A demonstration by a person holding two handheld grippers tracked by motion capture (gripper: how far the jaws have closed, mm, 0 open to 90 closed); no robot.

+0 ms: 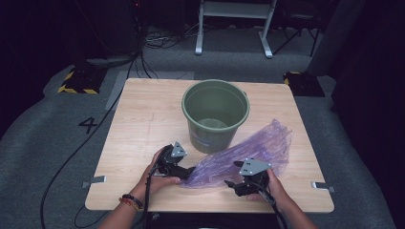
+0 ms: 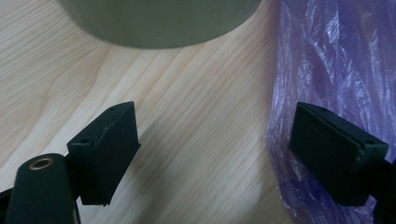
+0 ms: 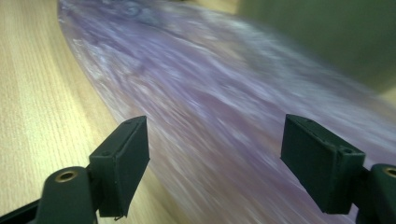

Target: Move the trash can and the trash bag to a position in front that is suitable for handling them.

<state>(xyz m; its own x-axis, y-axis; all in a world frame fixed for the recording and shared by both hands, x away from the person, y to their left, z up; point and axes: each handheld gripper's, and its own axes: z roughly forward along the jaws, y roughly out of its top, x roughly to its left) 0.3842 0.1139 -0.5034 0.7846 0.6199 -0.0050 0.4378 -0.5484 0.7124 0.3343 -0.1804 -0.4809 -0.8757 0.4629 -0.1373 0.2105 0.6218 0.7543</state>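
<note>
Your left tongs [image 2: 212, 154] gape wide over bare worktop [image 2: 187, 116], one jaw touching the purple plastic bag [image 2: 327, 70]; the green bucket [image 2: 159, 21] stands just ahead. Your right tongs [image 3: 215, 163] gape equally wide over that bag, gripping nothing.

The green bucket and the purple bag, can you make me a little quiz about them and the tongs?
1. True or false: the round green plastic bucket stands upright on the light wooden table.
2. What lies beside the bucket, between both tongs?
A. a red towel
B. a crinkly see-through purple plastic bag
C. a blue cup
3. Fill in: the left tongs and the right tongs are both ____.

Key: 1 true; 2 B; 3 open.
</note>
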